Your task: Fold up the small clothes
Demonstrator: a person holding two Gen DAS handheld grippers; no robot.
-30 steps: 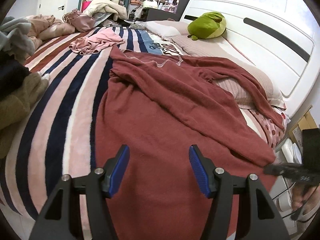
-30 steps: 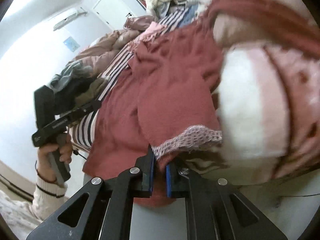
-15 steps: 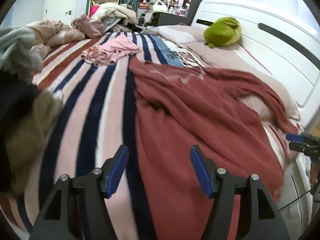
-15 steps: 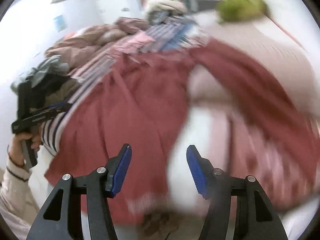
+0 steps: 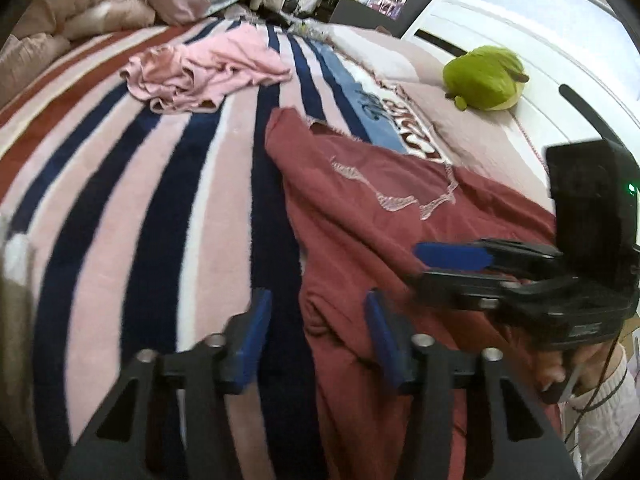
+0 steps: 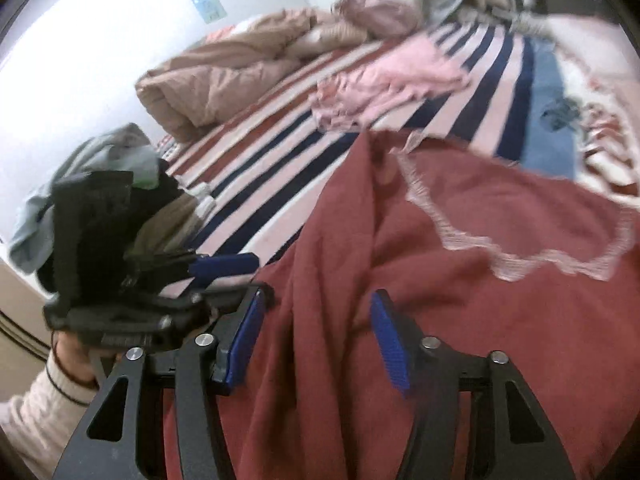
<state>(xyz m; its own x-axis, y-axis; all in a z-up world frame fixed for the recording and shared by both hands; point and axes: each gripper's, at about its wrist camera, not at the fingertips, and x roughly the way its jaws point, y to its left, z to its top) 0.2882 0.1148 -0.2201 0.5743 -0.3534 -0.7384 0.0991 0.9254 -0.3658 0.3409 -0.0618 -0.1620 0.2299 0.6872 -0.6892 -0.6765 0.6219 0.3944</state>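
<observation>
A dark red garment with pale lace trim [image 5: 400, 216] lies spread on the striped blanket [image 5: 160, 200]; it also shows in the right wrist view [image 6: 460, 300]. My left gripper [image 5: 316, 332] is open, hovering over the garment's left edge. My right gripper [image 6: 316, 332] is open above the red cloth, holding nothing. Each gripper shows in the other's view: the right gripper [image 5: 452, 264] at the right, the left gripper [image 6: 224, 272] at the left, both over the garment's near part.
A crumpled pink garment [image 5: 200, 68] lies farther up the blanket. A green plush toy [image 5: 486, 78] rests by the white headboard [image 5: 540, 60]. A pile of clothes [image 6: 112, 184] sits at the left. A tan duvet [image 6: 240, 68] is bunched at the back.
My right gripper let go of the garment's lace-trimmed edge and opened, then swung over the red cloth. My left gripper moved forward and left to the garment's left edge.
</observation>
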